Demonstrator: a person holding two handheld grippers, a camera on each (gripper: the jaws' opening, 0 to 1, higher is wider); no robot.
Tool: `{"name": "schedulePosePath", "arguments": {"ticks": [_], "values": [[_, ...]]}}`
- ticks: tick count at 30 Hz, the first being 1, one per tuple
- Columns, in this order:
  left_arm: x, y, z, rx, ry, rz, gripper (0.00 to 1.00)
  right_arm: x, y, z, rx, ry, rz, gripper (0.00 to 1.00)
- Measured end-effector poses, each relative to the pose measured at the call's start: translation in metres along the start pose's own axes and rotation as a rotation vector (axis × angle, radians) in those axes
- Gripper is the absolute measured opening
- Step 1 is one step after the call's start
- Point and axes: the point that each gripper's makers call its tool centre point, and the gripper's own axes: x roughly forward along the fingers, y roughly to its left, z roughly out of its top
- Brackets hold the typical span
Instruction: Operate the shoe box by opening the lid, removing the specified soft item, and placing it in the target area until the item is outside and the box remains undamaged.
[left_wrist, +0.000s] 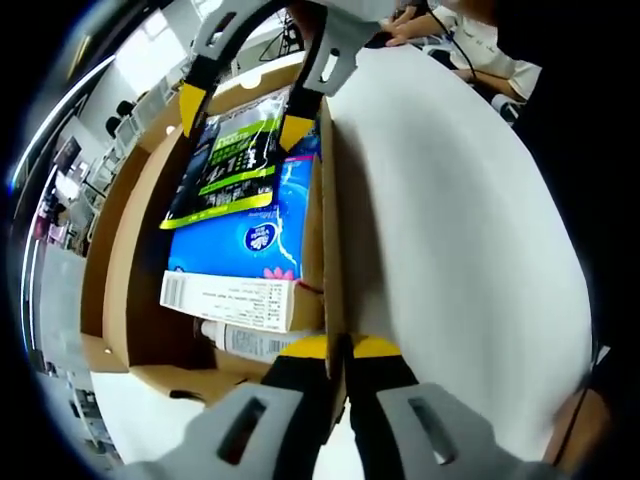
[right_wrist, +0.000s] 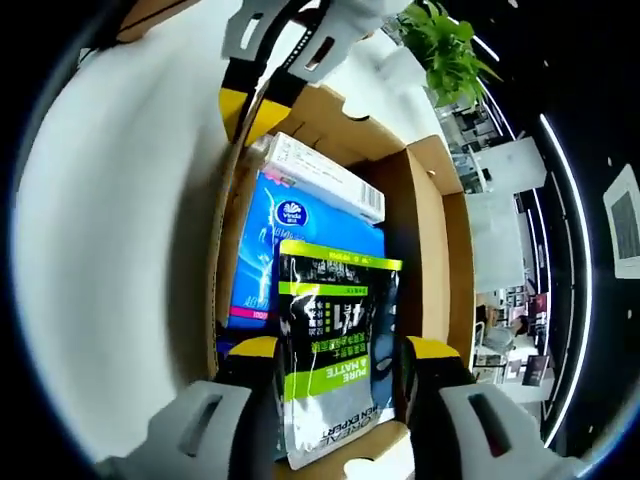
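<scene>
The open cardboard shoe box (left_wrist: 120, 270) lies on a white table. My left gripper (left_wrist: 343, 348) is shut on the box's thin side wall (left_wrist: 333, 250). A soft black-and-green pouch (left_wrist: 232, 150) sits on top of the contents, and my right gripper (left_wrist: 245, 115) is shut on its end. In the right gripper view the pouch (right_wrist: 335, 370) stands between the jaws of the right gripper (right_wrist: 340, 350). At the far end of the box (right_wrist: 425, 240), the left gripper (right_wrist: 250, 105) pinches the wall.
Under the pouch lie a blue tissue pack (left_wrist: 250, 235) (right_wrist: 265, 250), a white carton (left_wrist: 235, 300) (right_wrist: 325, 175) and a white tube (left_wrist: 250, 342). White tabletop (left_wrist: 450, 250) (right_wrist: 120, 220) flanks the box. A person (left_wrist: 480, 40) sits at the table's far edge. A green plant (right_wrist: 445, 50) stands beyond.
</scene>
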Motion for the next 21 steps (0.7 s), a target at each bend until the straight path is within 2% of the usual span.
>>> {"name": "schedulePosePath", "arguments": {"ticks": [10,11,12,13,18,21], "values": [[0.000,0.000,0.000,0.000,-0.003,-0.001,0.04,-0.010,-0.012,0.000,-0.012,-0.001,-0.177,0.49],[0.000,0.000,0.000,0.002,-0.003,-0.001,0.04,-0.013,-0.015,0.001,-0.013,-0.002,-0.223,0.49],[0.000,0.000,0.000,0.002,-0.003,-0.001,0.04,-0.014,-0.017,0.001,-0.018,-0.001,-0.240,0.49],[0.000,0.000,0.000,0.002,-0.003,-0.001,0.04,-0.016,-0.019,0.001,-0.048,0.004,-0.270,0.49],[0.000,0.000,0.000,-0.002,-0.002,-0.001,0.04,-0.028,-0.025,0.002,-0.073,0.031,-0.340,0.49],[0.000,0.000,0.000,-0.002,-0.003,-0.001,0.04,-0.034,-0.031,0.006,-0.117,0.044,-0.381,0.48]]}}
